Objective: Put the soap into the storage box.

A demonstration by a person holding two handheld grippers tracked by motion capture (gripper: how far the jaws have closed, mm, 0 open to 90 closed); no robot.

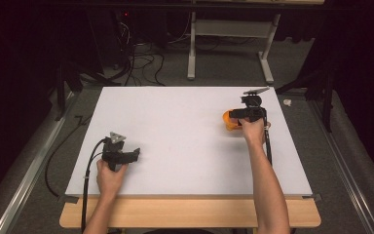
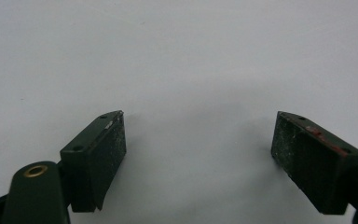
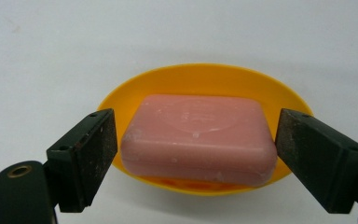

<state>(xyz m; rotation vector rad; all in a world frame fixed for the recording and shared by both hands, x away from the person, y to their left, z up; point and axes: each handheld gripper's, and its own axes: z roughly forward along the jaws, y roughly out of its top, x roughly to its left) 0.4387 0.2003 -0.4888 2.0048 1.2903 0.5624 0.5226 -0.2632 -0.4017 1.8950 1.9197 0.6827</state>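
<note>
A pink bar of soap [image 3: 198, 137] lies in a shallow orange dish [image 3: 200, 77] on the white table [image 1: 185, 141]. My right gripper [image 3: 196, 116] is open, with one black pad [image 3: 91, 156] at each end of the bar; its right pad looks level with the soap's edge. From above, the right gripper [image 1: 234, 115] sits over the orange dish [image 1: 227, 123] at the table's right, pointing left. My left gripper [image 1: 134, 154] rests near the table's front left. In the left gripper view, it [image 2: 199, 119] is open over bare table, nothing between its pads [image 2: 105, 149].
A wooden strip [image 1: 190, 214] runs along the table's near edge. Beyond the far edge, a white stand [image 1: 268, 53] and loose cables [image 1: 141, 63] lie on the grey floor. Metal rails [image 1: 24, 180] flank the table on both sides.
</note>
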